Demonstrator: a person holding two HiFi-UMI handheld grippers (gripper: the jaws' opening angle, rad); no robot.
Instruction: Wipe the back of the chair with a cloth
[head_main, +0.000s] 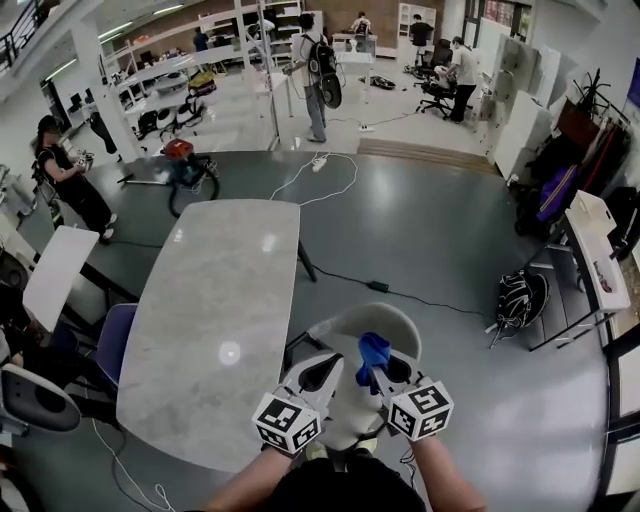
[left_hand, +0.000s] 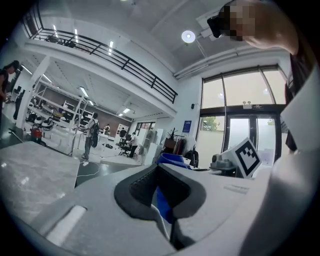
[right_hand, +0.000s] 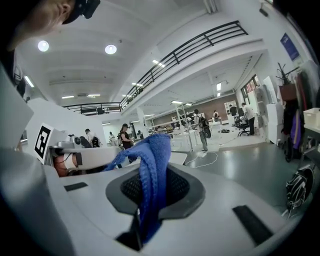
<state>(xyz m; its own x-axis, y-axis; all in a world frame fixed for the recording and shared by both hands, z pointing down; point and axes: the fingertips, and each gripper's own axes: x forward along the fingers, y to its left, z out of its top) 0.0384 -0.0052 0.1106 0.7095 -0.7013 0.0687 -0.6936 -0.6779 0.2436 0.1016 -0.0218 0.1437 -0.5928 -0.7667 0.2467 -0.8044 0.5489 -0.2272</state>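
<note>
Blue cloth pinched between right gripper fingers, draping over them; left gripper fingers pressed together; chair below.

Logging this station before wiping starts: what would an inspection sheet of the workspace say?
Surface: grey marble table, bare.
Job's things: white chair back under the tongs; blue cloth.
Clutter: nothing seen.
Grippers: right gripper shut on the cloth; left gripper tongs nearly together, blue shows in the gap, grip unclear.
Cables: white cable and black cable on the floor.
Surroundings: open hall; person standing far off.
</note>
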